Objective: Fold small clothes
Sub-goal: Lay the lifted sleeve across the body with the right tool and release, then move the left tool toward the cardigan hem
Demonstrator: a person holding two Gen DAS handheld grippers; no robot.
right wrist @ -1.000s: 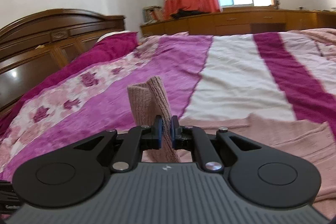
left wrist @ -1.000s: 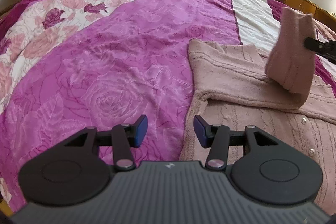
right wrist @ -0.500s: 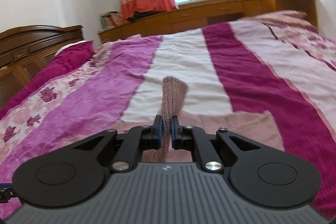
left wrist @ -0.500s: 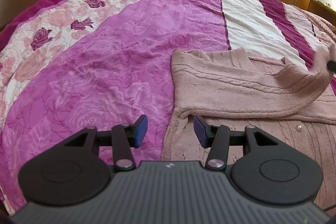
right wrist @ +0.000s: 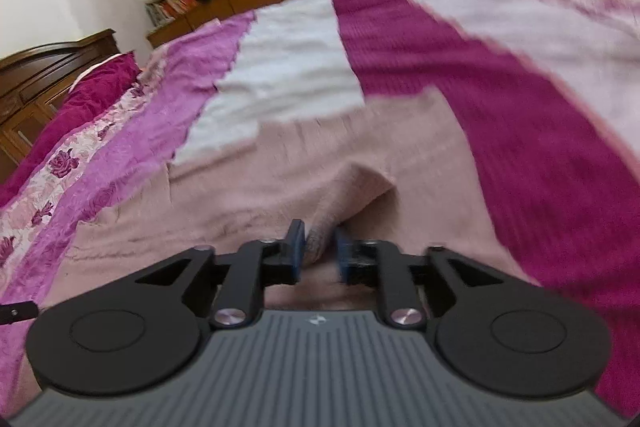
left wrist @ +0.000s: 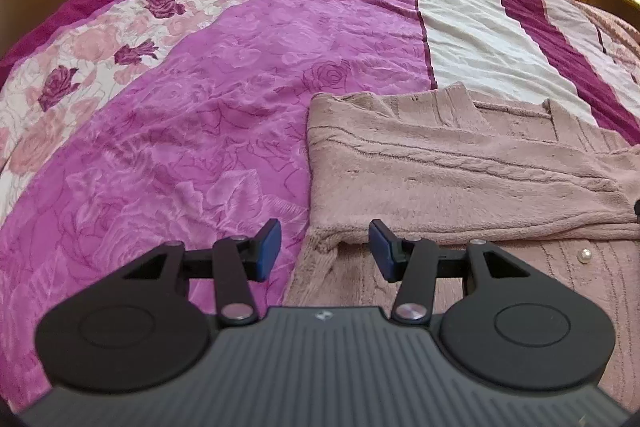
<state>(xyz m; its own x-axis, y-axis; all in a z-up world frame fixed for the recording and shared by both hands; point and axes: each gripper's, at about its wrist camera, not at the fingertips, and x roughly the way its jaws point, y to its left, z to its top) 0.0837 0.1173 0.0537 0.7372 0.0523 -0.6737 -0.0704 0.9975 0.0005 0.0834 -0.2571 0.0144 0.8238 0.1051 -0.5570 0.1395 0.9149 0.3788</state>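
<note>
Pink knit fills the near ground: the left gripper (left wrist: pixel 324 251) hangs wide open and empty over the cardigan's (left wrist: pixel 460 171) side edge, probably waiting to take it for the next fold, while the right gripper (right wrist: pixel 318 251) stands slightly parted with the sleeve (right wrist: pixel 344 199) end between its blue pads, though blur hides whether it grips or is letting go. Laid across the chest, the sleeve makes a flat band above a pearl button (left wrist: pixel 583 254), the fuzzy cable-knit otherwise spread flat. Beyond, the garment lies on the bed (left wrist: pixel 200 107), over its magenta rose quilt and white stripe.
</note>
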